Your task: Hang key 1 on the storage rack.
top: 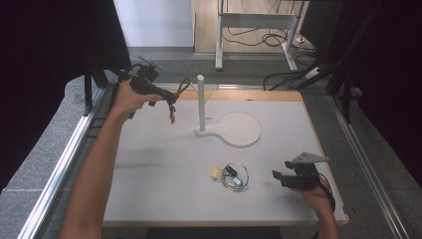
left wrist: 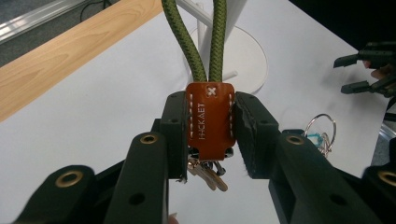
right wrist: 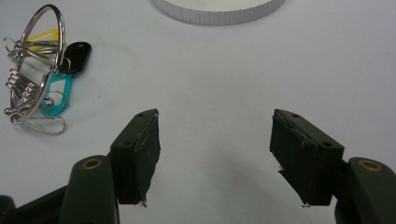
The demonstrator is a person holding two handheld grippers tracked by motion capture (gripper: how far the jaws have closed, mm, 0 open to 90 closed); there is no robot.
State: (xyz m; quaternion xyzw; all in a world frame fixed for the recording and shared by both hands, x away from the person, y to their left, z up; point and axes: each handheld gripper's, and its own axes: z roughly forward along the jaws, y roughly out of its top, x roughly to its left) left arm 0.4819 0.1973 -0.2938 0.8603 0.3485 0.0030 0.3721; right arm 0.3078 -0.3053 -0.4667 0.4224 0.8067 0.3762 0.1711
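- The left tool (top: 171,97) is hovering above the far left part of the white worktop (top: 164,189), its jaws closing on the brown leather tab (left wrist: 210,115) of a lanyard keychain.
- The keychain's long axis is running roughly upright: the green cord loop (top: 183,87) is rising from the tab and arching toward the peg, while small keys (top: 172,117) are dangling below the tool.
- In the left gripper view the cord (left wrist: 211,42) is extending up and away from the jaws in two parallel strands, and the keys (left wrist: 208,172) are hanging beneath the tab; stitching and stamped lettering on the tab are showing here, while the high view is giving them too small to read.
- The white stand (top: 239,130), a round base with an upright peg (top: 201,102), is sitting at the far centre of the worktop, just right of the cord loop; whether the loop is touching the peg cannot be told.
- A second bunch, a metal key ring (top: 235,177) with yellow, black and teal tags, is lying flat at near centre.
- The right tool (top: 284,174) is resting at the near right, jaws standing wide apart and gripping nothing.
- The right gripper view is showing the ring bunch (right wrist: 35,88) to the left beyond its jaws, with bare worktop between the pads (right wrist: 140,154).
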